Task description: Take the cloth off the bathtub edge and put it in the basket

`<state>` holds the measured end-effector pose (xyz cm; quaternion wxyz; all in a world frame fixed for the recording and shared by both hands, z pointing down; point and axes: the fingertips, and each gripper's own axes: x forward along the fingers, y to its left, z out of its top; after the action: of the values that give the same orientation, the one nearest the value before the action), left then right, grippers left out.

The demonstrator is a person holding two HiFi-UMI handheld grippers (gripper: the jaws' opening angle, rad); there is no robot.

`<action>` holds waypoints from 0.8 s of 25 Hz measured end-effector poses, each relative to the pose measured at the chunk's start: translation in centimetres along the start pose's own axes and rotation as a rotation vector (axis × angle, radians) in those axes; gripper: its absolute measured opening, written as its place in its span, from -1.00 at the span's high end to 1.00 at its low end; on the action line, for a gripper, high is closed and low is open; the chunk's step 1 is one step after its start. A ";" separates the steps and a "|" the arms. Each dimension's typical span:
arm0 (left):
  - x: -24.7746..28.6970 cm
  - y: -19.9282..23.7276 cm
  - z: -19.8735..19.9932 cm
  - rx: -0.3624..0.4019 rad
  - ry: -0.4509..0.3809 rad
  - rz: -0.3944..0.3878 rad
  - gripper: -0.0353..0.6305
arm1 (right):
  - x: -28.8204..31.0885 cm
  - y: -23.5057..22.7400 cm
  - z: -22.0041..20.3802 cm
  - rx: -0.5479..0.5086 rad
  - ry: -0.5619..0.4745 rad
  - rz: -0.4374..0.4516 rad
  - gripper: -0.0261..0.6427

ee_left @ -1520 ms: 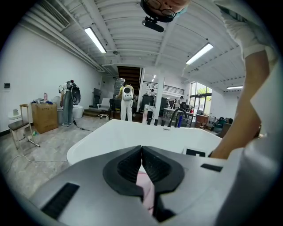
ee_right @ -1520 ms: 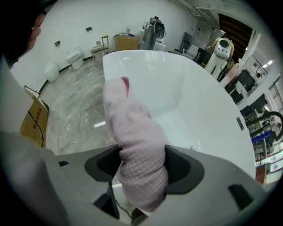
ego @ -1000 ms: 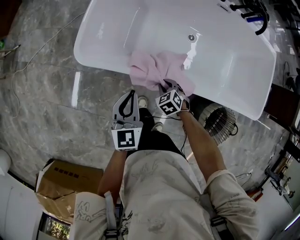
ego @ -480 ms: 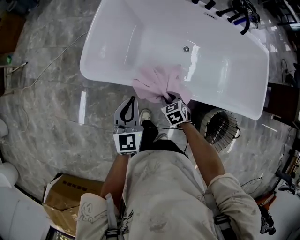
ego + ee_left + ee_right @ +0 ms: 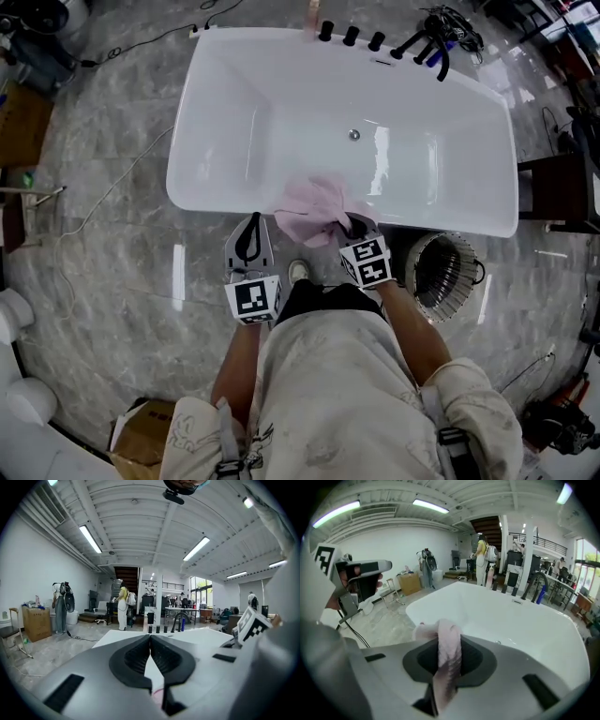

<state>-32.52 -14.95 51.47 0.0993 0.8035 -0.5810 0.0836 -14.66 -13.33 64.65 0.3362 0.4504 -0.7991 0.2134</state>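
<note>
The pink cloth (image 5: 313, 210) hangs bunched over the near edge of the white bathtub (image 5: 234, 122). My right gripper (image 5: 349, 225) is shut on its right side. In the right gripper view a fold of the cloth (image 5: 450, 660) is pinched between the jaws of my right gripper (image 5: 449, 637), with the bathtub (image 5: 506, 616) beyond. My left gripper (image 5: 253, 219) is just left of the cloth, shut and holding nothing; its jaws meet at the tips in the left gripper view (image 5: 150, 637). The round wire basket (image 5: 444, 270) stands on the floor, right of my right arm.
Black taps (image 5: 375, 39) line the tub's far rim. A dark stand (image 5: 555, 192) is at the tub's right end. A cable (image 5: 94, 216) trails over the grey marble floor on the left, and a cardboard box (image 5: 141, 441) lies behind me. People stand far off (image 5: 123, 606).
Both grippers have risen, the right one more. The cloth, spread over the tub edge before, is now gathered up in the right gripper. The head view has pulled back and shows the whole tub.
</note>
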 end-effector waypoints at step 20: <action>5.9 -13.4 12.2 0.029 -0.162 -0.229 0.88 | -20.0 -12.7 11.5 0.394 -0.576 -0.195 0.78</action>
<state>-17.76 -19.43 40.37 0.0492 0.8701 -0.4902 0.0152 -0.27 -15.60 42.68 0.0226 0.6223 -0.7579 0.1946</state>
